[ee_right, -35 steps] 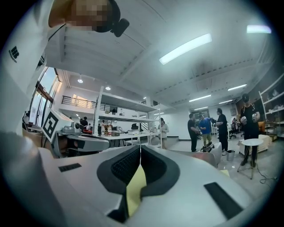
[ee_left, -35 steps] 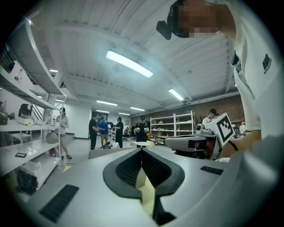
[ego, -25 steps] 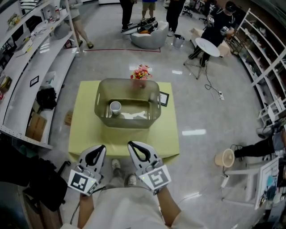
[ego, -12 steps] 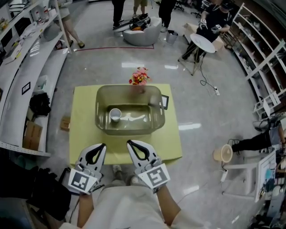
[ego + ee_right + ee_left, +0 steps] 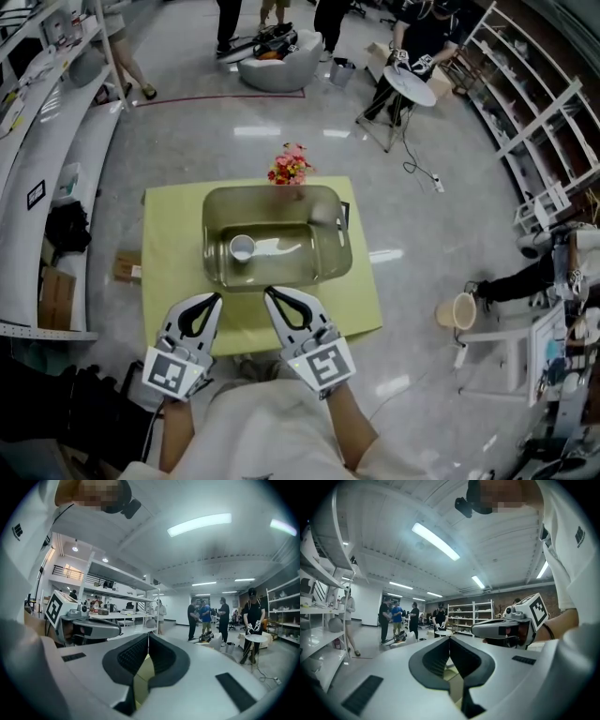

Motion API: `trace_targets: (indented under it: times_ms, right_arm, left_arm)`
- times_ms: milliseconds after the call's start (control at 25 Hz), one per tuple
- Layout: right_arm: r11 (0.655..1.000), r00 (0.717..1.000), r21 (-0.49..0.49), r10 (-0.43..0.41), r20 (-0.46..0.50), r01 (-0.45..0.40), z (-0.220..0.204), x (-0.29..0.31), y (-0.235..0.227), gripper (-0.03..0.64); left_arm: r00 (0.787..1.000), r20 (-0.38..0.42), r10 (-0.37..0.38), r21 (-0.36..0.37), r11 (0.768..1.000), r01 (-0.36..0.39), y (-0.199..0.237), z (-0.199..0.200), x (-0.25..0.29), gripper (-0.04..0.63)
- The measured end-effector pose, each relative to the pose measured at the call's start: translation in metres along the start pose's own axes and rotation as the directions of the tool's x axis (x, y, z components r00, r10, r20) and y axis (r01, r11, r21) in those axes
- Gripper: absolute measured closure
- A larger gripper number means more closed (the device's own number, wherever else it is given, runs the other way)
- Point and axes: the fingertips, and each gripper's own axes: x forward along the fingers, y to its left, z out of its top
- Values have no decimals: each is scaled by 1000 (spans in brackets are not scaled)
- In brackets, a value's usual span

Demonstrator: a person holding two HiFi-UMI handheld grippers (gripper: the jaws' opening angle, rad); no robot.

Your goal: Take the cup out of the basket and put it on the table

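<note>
A small white cup stands upright in the left part of a clear, grey-tinted basket on a yellow-green table. Both grippers hover side by side over the table's near edge, short of the basket. The left gripper is shut, its tips meeting with nothing between them. The right gripper is likewise shut and empty. In each gripper view the other gripper shows alongside, and the cup is hidden.
A pot of pink and red flowers stands at the table's far edge behind the basket, and a small dark frame beside it. White shelving runs along the left. People and a round table are farther off.
The view has shifted, so the table and basket sit slightly lower and closer. Both grippers stay shut in about the same place near the table's front edge.
</note>
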Motion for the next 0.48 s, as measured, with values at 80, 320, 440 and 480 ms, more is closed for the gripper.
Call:
trace_targets:
  times_ms: [80,320,440,480]
  right_arm:
    - [1000,1000,-27,3,-19,-3,0,6,-4,606]
    - [991,995,-128,32,-97,-45,-4,25,-23,606]
    - [982,989,-166,63,-136,-86,-8,40,-29,606]
    - [980,986,-173,77,-147,-102,-10,44,-31,606]
  left_arm:
    - [1000,-1,-1,-7,1000,1,6,0,3,585]
    - [1000,-18,10,-16,1000,-11,18,-6,14,584]
    - [999,-28,26,-11,1000,-26,27,-10,19,585]
    - [999,-32,34,-9,999,-34,30,-11,20,586]
